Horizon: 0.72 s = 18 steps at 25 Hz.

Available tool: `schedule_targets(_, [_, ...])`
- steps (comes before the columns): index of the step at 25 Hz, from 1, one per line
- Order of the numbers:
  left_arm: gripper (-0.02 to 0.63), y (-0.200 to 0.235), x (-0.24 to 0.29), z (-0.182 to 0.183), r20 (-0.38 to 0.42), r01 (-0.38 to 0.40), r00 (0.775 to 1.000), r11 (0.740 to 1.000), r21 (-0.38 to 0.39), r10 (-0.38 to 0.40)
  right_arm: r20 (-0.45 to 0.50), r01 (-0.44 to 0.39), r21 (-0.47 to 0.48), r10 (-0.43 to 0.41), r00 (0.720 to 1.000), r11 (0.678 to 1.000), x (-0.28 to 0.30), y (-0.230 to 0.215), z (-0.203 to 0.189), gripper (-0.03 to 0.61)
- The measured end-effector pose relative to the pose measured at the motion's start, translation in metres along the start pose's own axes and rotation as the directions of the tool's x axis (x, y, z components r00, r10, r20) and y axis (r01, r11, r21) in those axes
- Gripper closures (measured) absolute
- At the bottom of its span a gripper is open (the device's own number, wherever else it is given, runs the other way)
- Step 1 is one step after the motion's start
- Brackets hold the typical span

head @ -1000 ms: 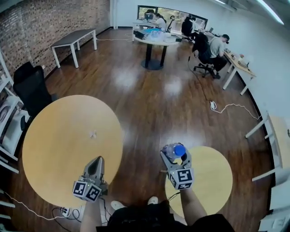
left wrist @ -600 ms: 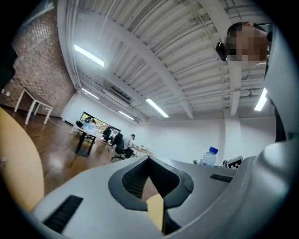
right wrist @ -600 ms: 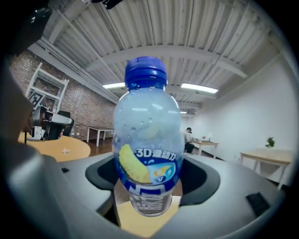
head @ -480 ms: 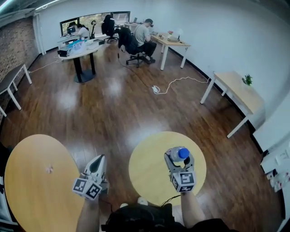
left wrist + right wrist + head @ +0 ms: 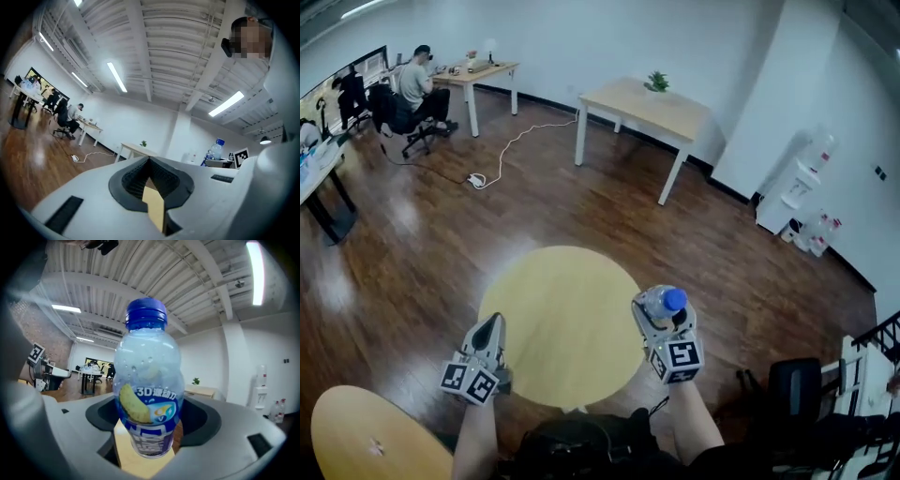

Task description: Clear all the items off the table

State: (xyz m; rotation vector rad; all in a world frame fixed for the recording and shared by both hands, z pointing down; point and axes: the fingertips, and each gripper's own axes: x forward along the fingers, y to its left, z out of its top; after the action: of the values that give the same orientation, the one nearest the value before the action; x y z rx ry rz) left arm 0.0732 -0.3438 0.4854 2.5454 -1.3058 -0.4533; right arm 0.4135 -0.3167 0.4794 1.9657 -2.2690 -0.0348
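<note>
A clear plastic bottle (image 5: 659, 303) with a blue cap stands upright between the jaws of my right gripper (image 5: 657, 313), which is shut on its lower body. In the right gripper view the bottle (image 5: 149, 390) fills the middle, its blue and yellow label at jaw level. My left gripper (image 5: 490, 328) is shut with nothing in it, its jaws meeting in a point (image 5: 150, 161). Both grippers hover over the near edge of a small round yellow table (image 5: 553, 309) with a bare top. The left gripper view shows the bottle (image 5: 215, 149) off to the right.
A second round yellow table (image 5: 356, 436) shows at the bottom left. Farther off stand a rectangular wooden table (image 5: 652, 108) with a small plant, a desk (image 5: 473, 70) with a seated person (image 5: 417, 84), a floor cable (image 5: 502, 155) and a water dispenser (image 5: 797, 192). A black chair (image 5: 792, 384) is at my right.
The view has swung to the right: the big round table slid off to the lower left and the small round table now lies under both grippers. The bottle stays held.
</note>
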Motion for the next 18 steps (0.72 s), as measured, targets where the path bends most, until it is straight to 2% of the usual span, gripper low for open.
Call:
schedule_targets(3, [0.614,-0.016,0.016,-0.009,-0.034,0.055,0.998,0.998,-0.015,-0.055,-0.033,0.037,0.024,-0.037,0.999,0.999,-0.015,-0.012,-0.01,0.206])
schedule_targets(6, [0.613,-0.038,0.039,-0.019,-0.069,0.064,0.995,0.998,-0.021,-0.065,-0.064,0.037,0.044,-0.034,0.997,0.998,-0.014,-0.037,-0.021,0.206])
schedule_targets(9, [0.614,-0.042,0.054,-0.026,-0.093,0.028,0.995,0.999,-0.023,-0.03,-0.099,0.009,0.064,-0.003,0.995,0.998,0.003,-0.055,-0.034,0.206])
schedule_targets(18, [0.614,-0.02,0.054,-0.059,-0.197,-0.096,0.977,0.995,-0.035,0.088,-0.199,-0.109,0.112,0.13,0.971,0.988,0.051,-0.034,-0.09,0.206])
